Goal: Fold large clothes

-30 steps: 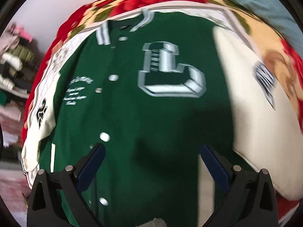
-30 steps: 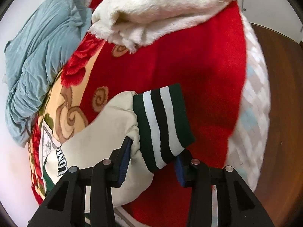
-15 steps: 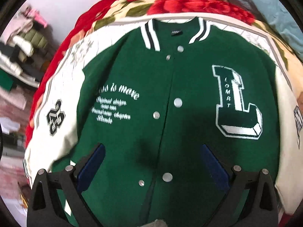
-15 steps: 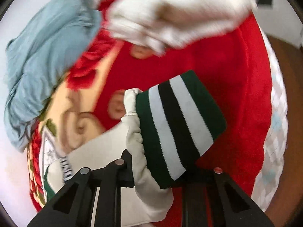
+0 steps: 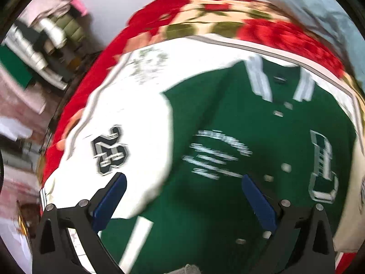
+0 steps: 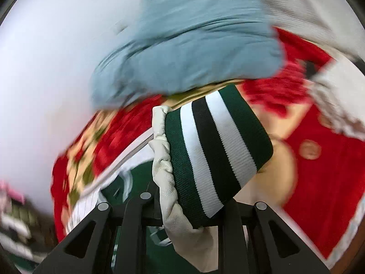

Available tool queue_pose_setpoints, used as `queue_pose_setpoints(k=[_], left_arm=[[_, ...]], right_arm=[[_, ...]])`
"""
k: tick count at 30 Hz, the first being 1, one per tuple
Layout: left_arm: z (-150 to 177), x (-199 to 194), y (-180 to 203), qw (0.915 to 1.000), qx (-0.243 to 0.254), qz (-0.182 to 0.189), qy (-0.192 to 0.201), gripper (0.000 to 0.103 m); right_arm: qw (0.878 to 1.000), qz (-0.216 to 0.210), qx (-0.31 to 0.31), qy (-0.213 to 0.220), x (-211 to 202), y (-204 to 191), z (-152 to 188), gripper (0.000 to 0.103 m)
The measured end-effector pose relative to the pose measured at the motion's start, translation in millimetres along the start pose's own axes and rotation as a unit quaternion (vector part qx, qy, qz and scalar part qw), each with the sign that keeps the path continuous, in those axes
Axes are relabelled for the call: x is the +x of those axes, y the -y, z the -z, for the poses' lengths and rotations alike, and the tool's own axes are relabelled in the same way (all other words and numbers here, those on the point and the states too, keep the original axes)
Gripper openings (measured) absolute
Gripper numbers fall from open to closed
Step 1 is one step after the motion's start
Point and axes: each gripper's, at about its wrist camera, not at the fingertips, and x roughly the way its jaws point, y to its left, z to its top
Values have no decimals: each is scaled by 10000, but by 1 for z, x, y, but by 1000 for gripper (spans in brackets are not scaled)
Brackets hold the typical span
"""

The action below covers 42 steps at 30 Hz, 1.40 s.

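— What is each gripper doing?

— My right gripper (image 6: 194, 207) is pinching the cream sleeve (image 6: 180, 226) of the jacket just behind its striped cuff (image 6: 219, 150); the cuff stands up ahead of my fingers, lifted off the bedding. My left gripper (image 5: 182, 196) is spread wide with nothing between its blue pads (image 5: 109, 203), hovering above the jacket.

— Where is the jacket itself?

— The green varsity jacket (image 5: 239, 137) lies front up on the red floral blanket (image 5: 228, 20), below and ahead of my left gripper. Its other cream sleeve (image 5: 127, 123), with a number patch (image 5: 110, 150), is ahead of the left-hand pad; the collar (image 5: 280, 80) points away from me.

— Anything else nearby?

— Beyond the cuff in the right view, a crumpled blue cloth (image 6: 189, 48) sits on the blanket. Far left of my left gripper is a blurred pile of clothes (image 5: 43, 45).
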Motion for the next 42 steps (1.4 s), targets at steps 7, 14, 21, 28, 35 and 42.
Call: queue_pose_setpoints(k=[7,14,21,28,35,42], left_arm=[[12,37,-96,9961,-692,-477,-258,103],[42,73,-162,9886,-1098,-817,-624,103],[62,84,-196,9835,-1394,-807,-825,103],[105,68,-242,9640,-2360,-153,-1220,103],[153,94,-274,9120,-3638,420,-1850,103],[175,132,-348,8447,-5093,313,-1619,102]], right_arm=[[9790,-426,-1660,-1109,93,-181,113,20],[9231,-321,-3387,-1795,171,-272,270,20],[8770,-639,-4004,-2578,187,-283,326,50],[9185,-1559,-2908,-2182,104,-236,254,74],[9387,-905,-2610,-2061,82,-209,252,74],[9335,-450,-2631,-2395,90,-202,311,74]])
